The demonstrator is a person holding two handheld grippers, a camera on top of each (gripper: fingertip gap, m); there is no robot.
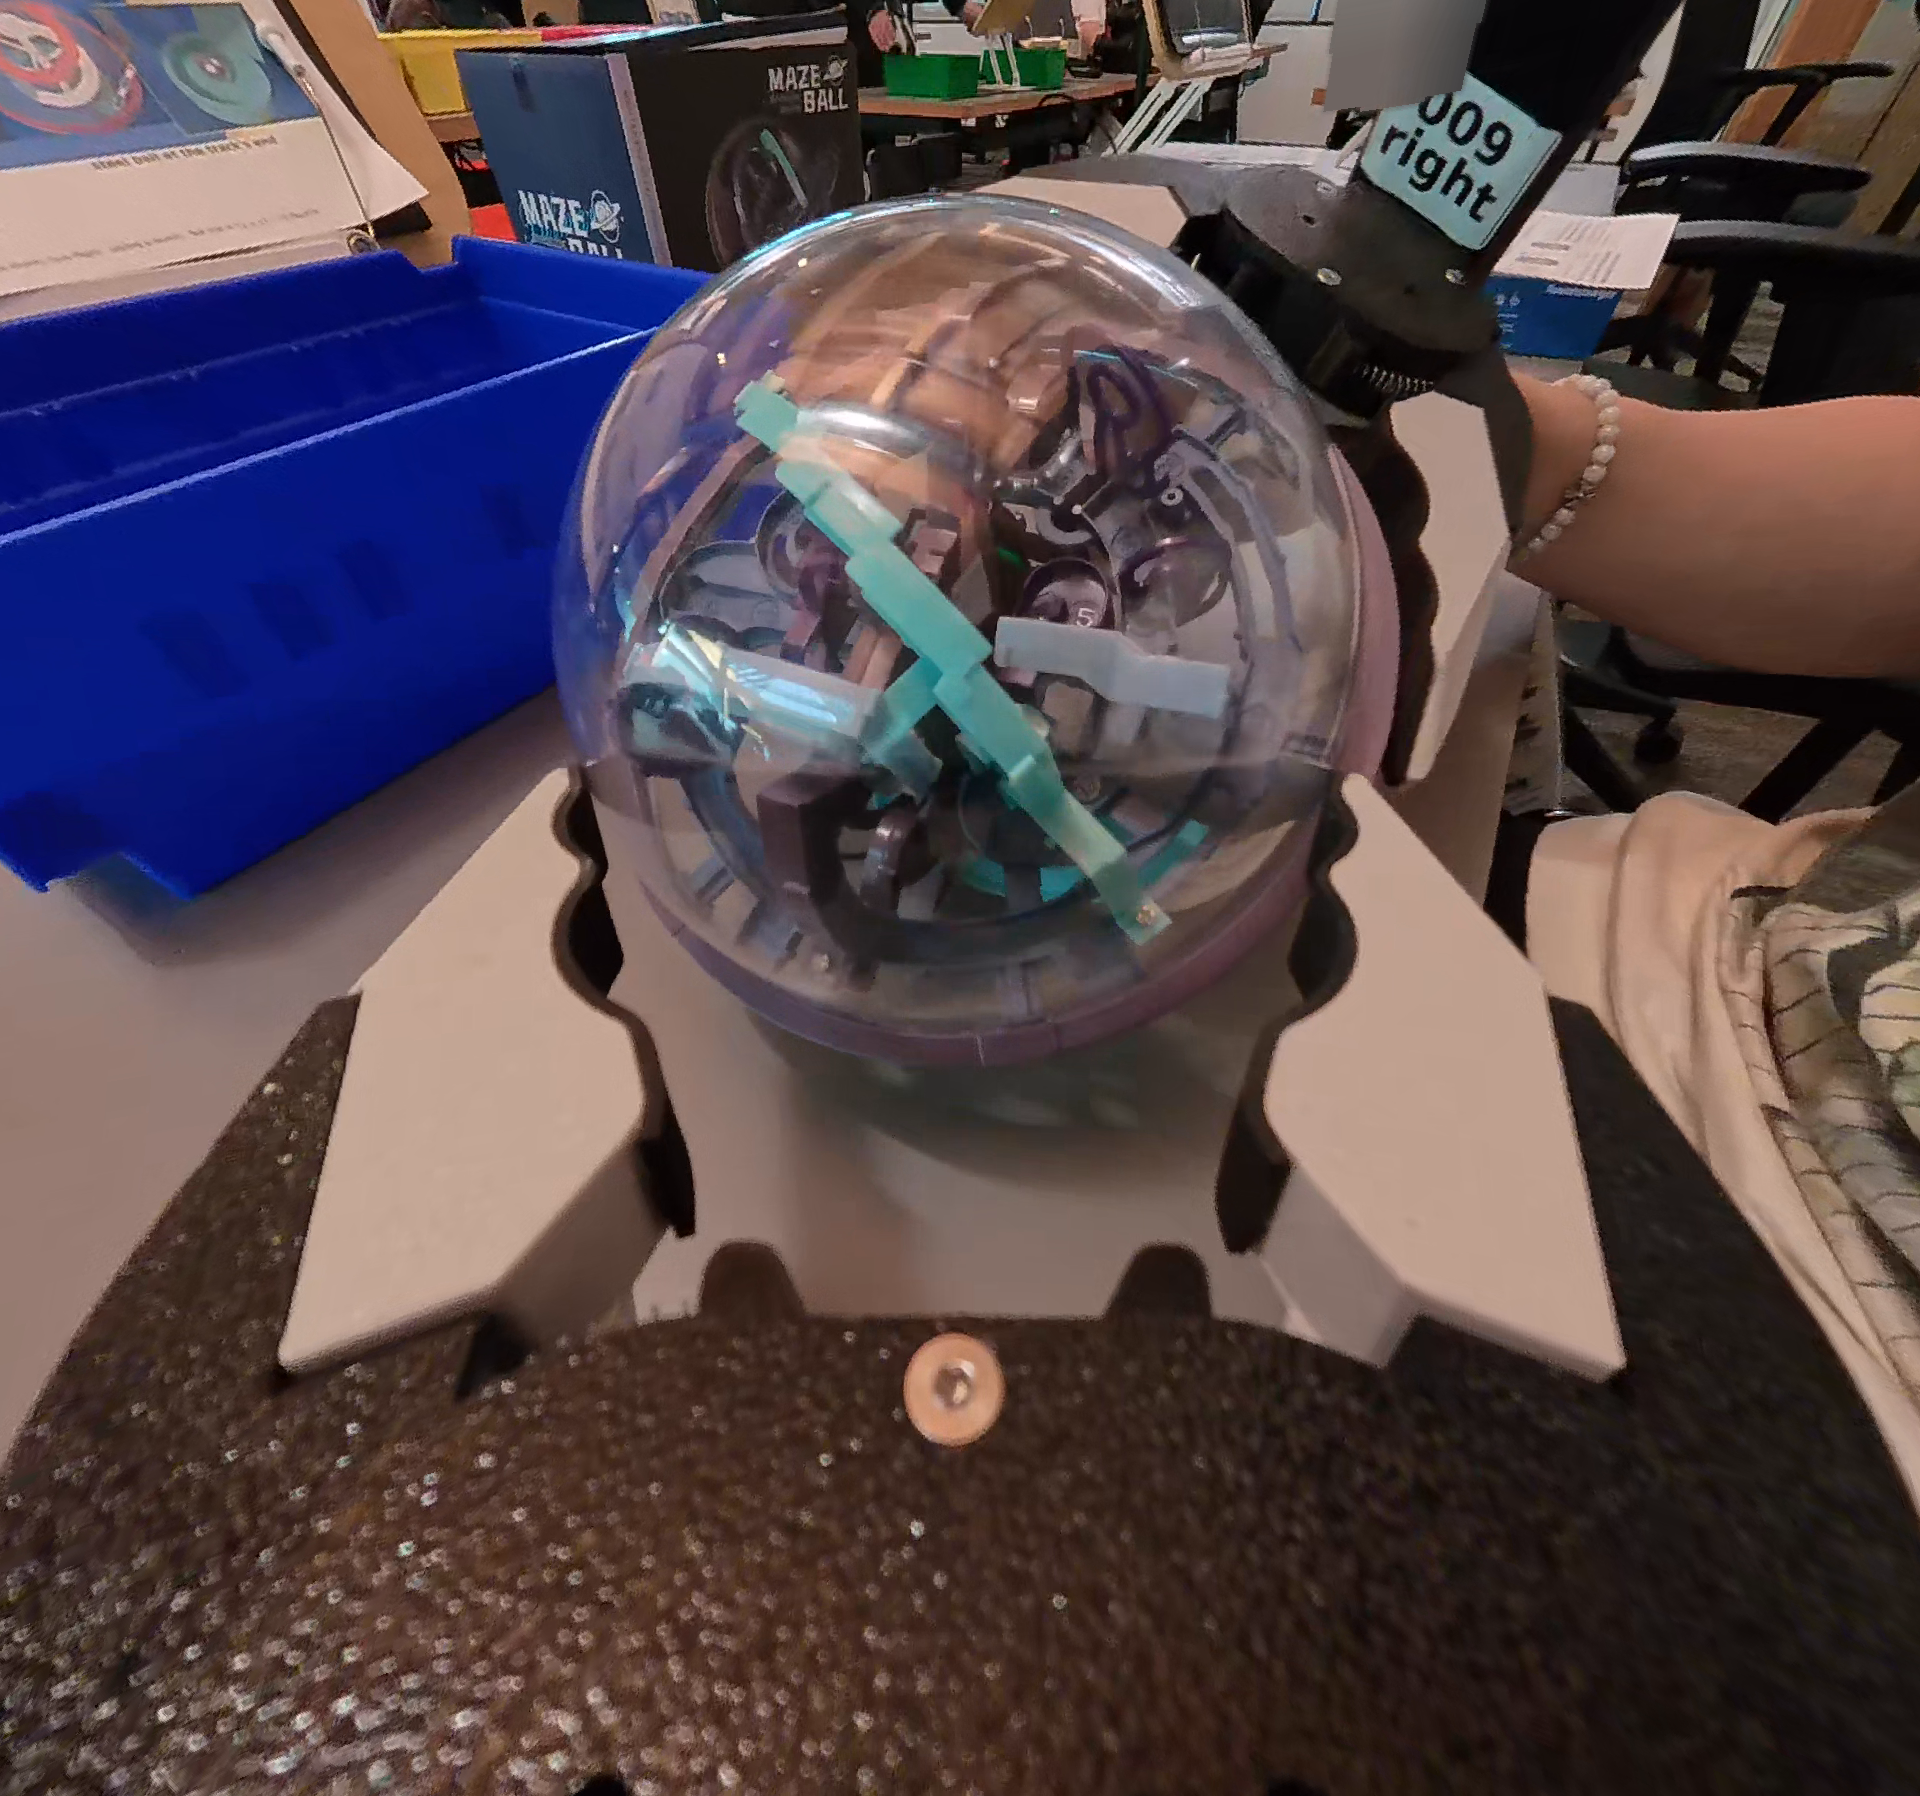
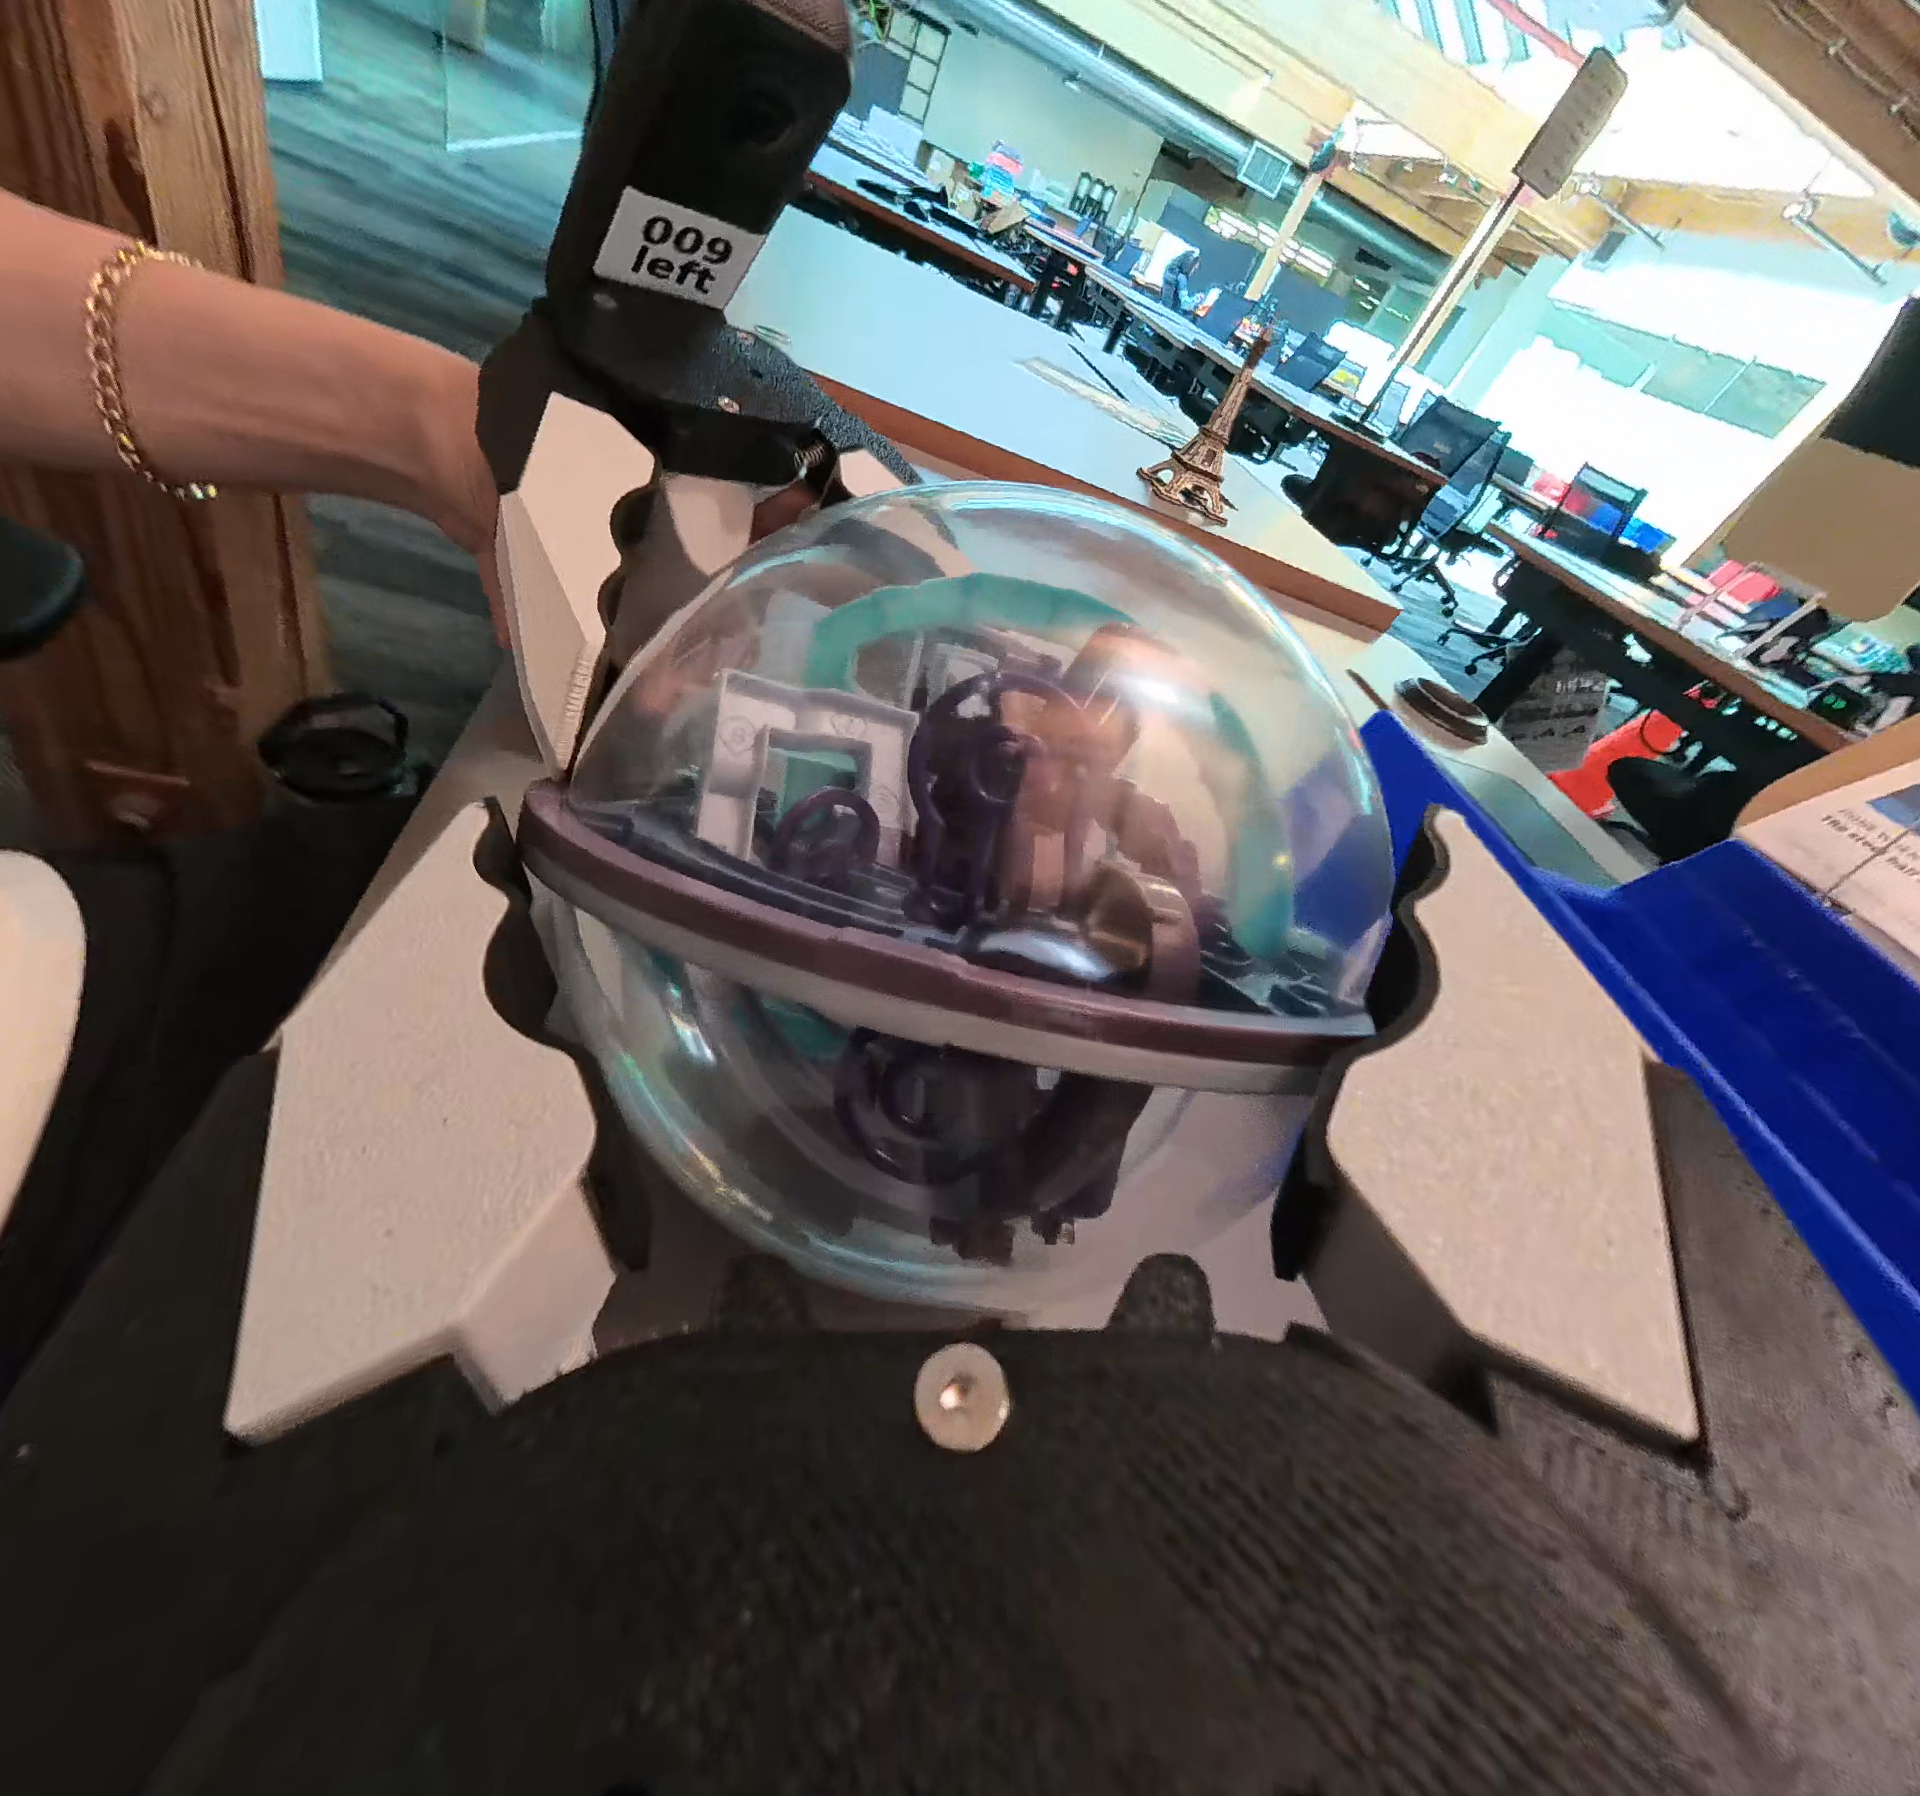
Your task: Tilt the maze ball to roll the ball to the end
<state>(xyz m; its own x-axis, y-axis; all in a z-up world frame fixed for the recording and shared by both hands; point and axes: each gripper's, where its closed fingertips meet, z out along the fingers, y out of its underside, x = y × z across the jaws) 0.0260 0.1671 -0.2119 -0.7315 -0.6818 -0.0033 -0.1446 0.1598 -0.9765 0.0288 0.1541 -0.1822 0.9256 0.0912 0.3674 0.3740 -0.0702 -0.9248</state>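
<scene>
Maze ball (image 1: 951, 624) | clamped by left hand-held gripper (image 1: 951, 811), right hand-held gripper (image 2: 956, 925) | blue bin (image 1: 260, 541) just beside

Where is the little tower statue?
In the right wrist view, the small bronze tower figurine stands on the white table, beyond the clear plastic maze ball.

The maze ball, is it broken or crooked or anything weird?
Nothing looks broken. The maze ball is a clear, uncracked sphere held between the left gripper and the right gripper. Its purple seam band slants instead of lying level, which fits tilting it. The blue bin beside it sits normally.
</scene>
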